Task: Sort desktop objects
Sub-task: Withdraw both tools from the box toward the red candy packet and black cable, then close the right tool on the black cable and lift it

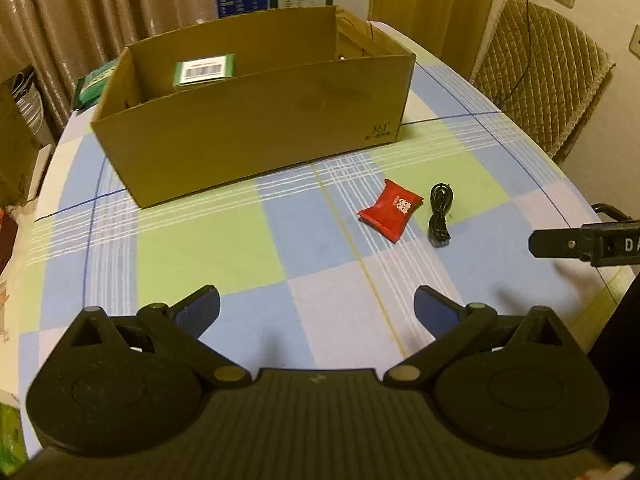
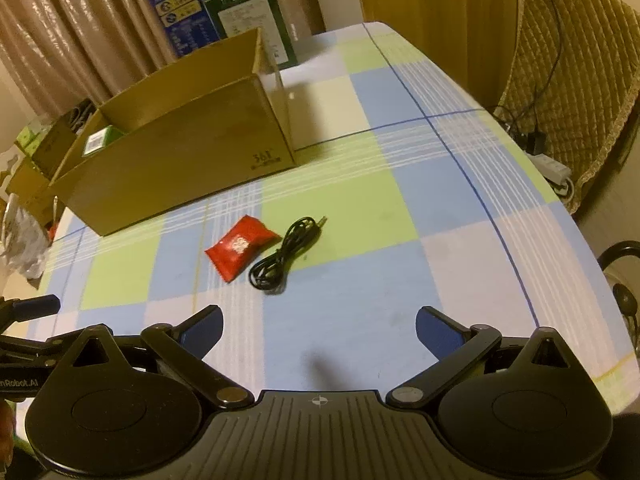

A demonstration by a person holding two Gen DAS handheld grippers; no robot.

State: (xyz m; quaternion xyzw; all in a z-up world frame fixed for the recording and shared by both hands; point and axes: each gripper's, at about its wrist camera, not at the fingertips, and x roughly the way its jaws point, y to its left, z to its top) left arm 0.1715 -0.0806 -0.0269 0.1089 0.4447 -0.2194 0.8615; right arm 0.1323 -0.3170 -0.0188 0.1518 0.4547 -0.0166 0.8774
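A red snack packet (image 1: 390,209) (image 2: 241,248) lies on the checked tablecloth, with a coiled black cable (image 1: 440,214) (image 2: 286,254) just to its right. An open cardboard box (image 1: 256,132) (image 2: 172,160) stands behind them; a green packet with a barcode label (image 1: 204,69) (image 2: 100,141) lies inside it. My left gripper (image 1: 316,306) is open and empty, above the cloth, short of the packet. My right gripper (image 2: 318,328) is open and empty, short of the cable. A finger of the right gripper (image 1: 560,242) shows at the right edge of the left wrist view.
Blue and green cartons (image 2: 224,12) stand behind the box. A quilted chair (image 1: 544,68) (image 2: 568,60) stands off the table's right edge. Bags and boxes (image 2: 28,184) crowd the left edge. The checked tablecloth (image 2: 400,200) spreads to the right of the objects.
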